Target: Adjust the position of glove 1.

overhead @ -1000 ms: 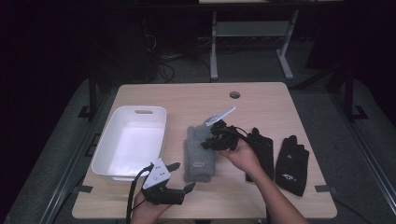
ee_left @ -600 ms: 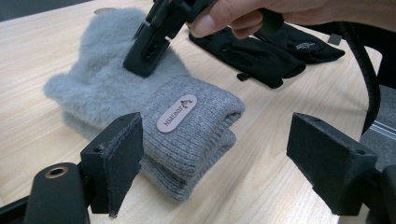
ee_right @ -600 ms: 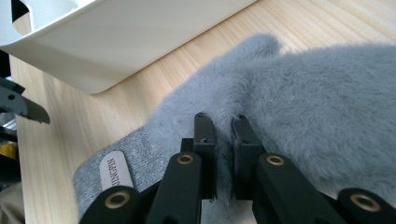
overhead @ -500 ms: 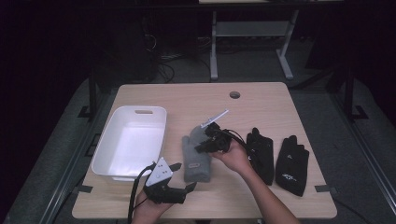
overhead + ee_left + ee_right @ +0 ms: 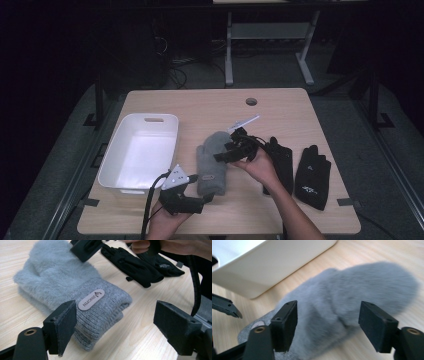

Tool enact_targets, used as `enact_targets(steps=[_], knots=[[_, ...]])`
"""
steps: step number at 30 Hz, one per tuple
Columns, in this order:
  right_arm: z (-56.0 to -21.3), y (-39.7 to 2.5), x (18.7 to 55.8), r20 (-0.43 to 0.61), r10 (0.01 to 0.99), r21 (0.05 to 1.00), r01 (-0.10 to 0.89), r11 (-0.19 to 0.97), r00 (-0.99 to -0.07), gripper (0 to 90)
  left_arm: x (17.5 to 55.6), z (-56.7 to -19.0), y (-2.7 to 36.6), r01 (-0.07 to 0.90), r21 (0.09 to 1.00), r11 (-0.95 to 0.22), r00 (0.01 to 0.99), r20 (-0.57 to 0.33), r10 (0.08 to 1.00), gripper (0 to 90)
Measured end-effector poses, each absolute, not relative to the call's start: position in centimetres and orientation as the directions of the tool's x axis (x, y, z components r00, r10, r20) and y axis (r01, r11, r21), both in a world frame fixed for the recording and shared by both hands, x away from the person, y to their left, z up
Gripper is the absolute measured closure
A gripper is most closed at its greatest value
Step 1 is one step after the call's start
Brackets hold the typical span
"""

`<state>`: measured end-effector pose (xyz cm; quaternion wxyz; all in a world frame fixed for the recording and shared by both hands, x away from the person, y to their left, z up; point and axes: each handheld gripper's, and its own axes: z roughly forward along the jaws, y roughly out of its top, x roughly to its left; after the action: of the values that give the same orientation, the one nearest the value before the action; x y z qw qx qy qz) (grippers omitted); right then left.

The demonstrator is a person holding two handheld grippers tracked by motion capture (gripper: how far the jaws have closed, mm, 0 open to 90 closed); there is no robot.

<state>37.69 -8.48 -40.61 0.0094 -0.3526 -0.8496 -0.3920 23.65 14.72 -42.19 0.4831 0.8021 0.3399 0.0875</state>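
bin: white tub (image 5: 140,152) on left of surface (image 5: 300,115), nothing in it
left claw (image 5: 202,199): jaws wide, low at near edge, aimed at mitten cuff
mitten: grey fuzzy pair (image 5: 212,160) flat mid-surface, just right of bin
right claw (image 5: 225,154): has slid left onto mitten top, jaws wide (grab looks imminent)
black gloves (image 5: 297,167): right side, untouched

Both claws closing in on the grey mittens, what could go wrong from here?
1. The grey mittens lie stacked as a pair; the open left claw at the cuff may pinch only the top one.
2. The open right claw may catch just fluffy pile, which could slip.
3. The black gloves lie close by and might get dragged along.
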Motion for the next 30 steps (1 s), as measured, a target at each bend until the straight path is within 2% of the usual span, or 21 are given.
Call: enact_targets(steps=[7,10,14,23,26,29,30], knots=[[-40.3,-10.3,39.2,0.336,0.631,0.656,0.655,0.376,-0.699,25.5,24.3,-41.9,14.4,0.508,0.816,-0.275,0.725,-0.233,0.649,18.4],[-40.4,-10.3,40.1,0.345,0.644,0.629,0.678,0.381,-0.683,23.9,24.5,-41.9,14.3,0.51,0.813,-0.281,0.723,-0.228,0.652,18.4],[-41.9,-10.4,42.0,0.388,0.669,0.578,0.733,0.359,-0.634,23.4,24.7,-41.9,14.2,0.514,0.81,-0.284,0.722,-0.229,0.653,18.5],[-44.3,-9.3,44.0,0.473,0.657,0.54,0.782,0.31,-0.587,23.5,24.8,-41.8,14.3,0.502,0.808,-0.307,0.729,-0.205,0.653,18.5],[-44.7,-9.1,44.2,0.497,0.652,0.528,0.796,0.296,-0.572,26.8,24.7,-41.7,14.3,0.49,0.815,-0.31,0.734,-0.194,0.651,19.1],[-45.6,-8.8,44.6,0.545,0.637,0.499,0.821,0.277,-0.545,39.5,24.6,-41.6,14.2,0.485,0.815,-0.316,0.738,-0.188,0.648,19.1],[-45.6,-8.8,44.6,0.545,0.637,0.499,0.821,0.277,-0.545,39.5,24.6,-41.6,14.2,0.485,0.815,-0.316,0.738,-0.188,0.648,19.2]])
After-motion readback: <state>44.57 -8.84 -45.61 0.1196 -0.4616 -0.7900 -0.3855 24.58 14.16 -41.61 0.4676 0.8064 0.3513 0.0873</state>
